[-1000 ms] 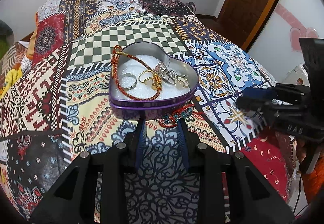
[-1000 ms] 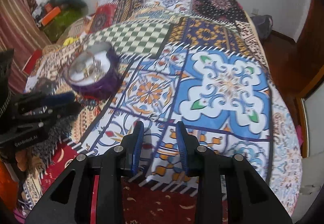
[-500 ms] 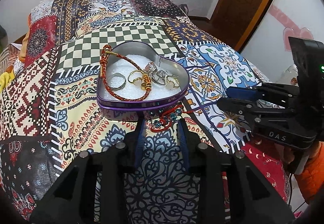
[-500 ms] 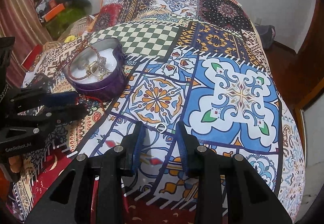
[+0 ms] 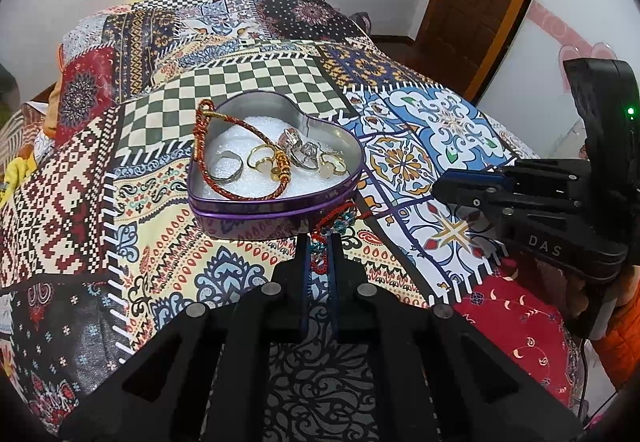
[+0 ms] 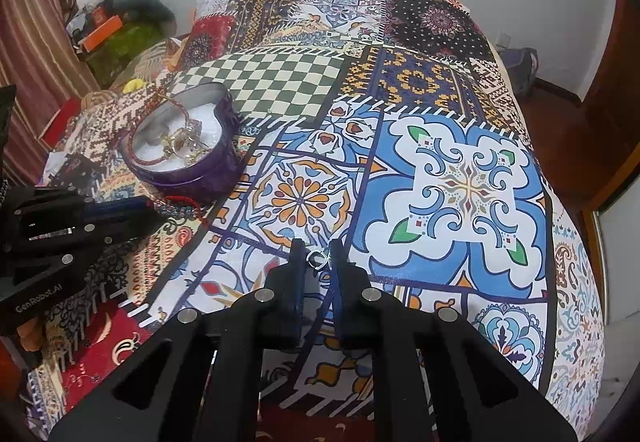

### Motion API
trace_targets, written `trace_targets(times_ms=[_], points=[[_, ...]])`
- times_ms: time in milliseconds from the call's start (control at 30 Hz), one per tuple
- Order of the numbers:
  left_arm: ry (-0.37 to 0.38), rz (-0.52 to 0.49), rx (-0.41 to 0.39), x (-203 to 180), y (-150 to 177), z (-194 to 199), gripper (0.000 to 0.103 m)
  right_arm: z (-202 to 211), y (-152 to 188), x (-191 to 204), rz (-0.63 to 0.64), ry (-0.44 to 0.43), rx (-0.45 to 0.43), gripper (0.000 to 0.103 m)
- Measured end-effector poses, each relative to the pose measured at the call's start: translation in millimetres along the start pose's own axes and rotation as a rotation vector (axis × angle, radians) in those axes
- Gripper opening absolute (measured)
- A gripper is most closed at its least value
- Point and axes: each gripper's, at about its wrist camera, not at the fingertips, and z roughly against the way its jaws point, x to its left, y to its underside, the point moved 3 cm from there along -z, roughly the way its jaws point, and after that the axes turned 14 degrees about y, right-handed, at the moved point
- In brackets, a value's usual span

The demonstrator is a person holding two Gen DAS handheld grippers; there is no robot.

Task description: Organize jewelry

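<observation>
Here, the left gripper (image 5: 319, 242): jaws clamped on a red beaded bracelet (image 5: 334, 223), which runs from between the blue pads up to the front wall of the tin and lies on the bedspread there. In the right wrist view the same bracelet trails from the pad tips toward the base of the tin.

Right gripper (image 6: 318, 256): jaws closed in on a small silver ring (image 6: 318, 259), pinched at the tips just above the bedspread's blue-and-white tile pattern, well apart from the tin.

Heart-shaped purple tin (image 5: 276, 216): open, lidless, standing on the bed just beyond the left gripper. White padding lines its floor.

Contents of tin:
- red and gold braided cord (image 5: 208, 158), looped along the left and front inner edge, one end hooked over the rim;
- plain silver ring (image 5: 229, 170), left side;
- gold ring with a pale stone (image 5: 262, 160), centre;
- cluster of silver rings (image 5: 300, 150), right of centre;
- further gold ring (image 5: 332, 166), near the right wall.

Bedspread (image 5: 248, 82): patchwork print, covers the whole bed.

Surroundings: wooden door (image 5: 476, 2) behind right; white wall; striped curtain (image 6: 28, 54) and a heap of clutter (image 6: 116, 30) beside the bed on the left.
</observation>
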Motion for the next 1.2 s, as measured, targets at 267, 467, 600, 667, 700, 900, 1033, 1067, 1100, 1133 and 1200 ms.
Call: trace_targets(times_ms=[267,467,600,667,700,900,1033,1067,1100,1133,1200], points=[[-0.019,-0.002,-0.074,-3,-9,30,0.006,24,-12,-13,-0.044,0.005,-0.053,0.010],[-0.029,-0.005,-0.133,-6,-17,55,0.006,47,-24,-15,-0.056,0.012,-0.112,0.010],[-0.036,-0.014,-0.165,-9,-22,70,0.006,61,-30,-7,-0.045,0.001,-0.151,0.010],[-0.039,-0.019,-0.180,-11,-24,76,0.006,67,-34,-2,-0.036,-0.008,-0.168,0.010],[-0.040,-0.022,-0.188,-11,-26,79,0.006,70,-35,1,-0.033,-0.012,-0.176,0.010],[-0.043,-0.024,-0.229,-11,-33,93,0.006,80,-44,14,-0.016,-0.037,-0.214,0.010],[-0.046,-0.019,-0.250,-7,-37,97,0.006,80,-51,25,-0.007,-0.059,-0.227,0.010],[-0.046,-0.015,-0.253,-5,-38,98,0.006,80,-52,27,-0.005,-0.064,-0.228,0.010],[-0.046,-0.011,-0.255,-3,-39,97,0.006,79,-54,30,-0.002,-0.071,-0.229,0.010],[-0.046,-0.006,-0.257,-1,-39,97,0.006,78,-55,32,0.001,-0.076,-0.229,0.010],[-0.049,0.006,-0.255,4,-40,95,0.006,73,-58,39,0.009,-0.086,-0.227,0.010]])
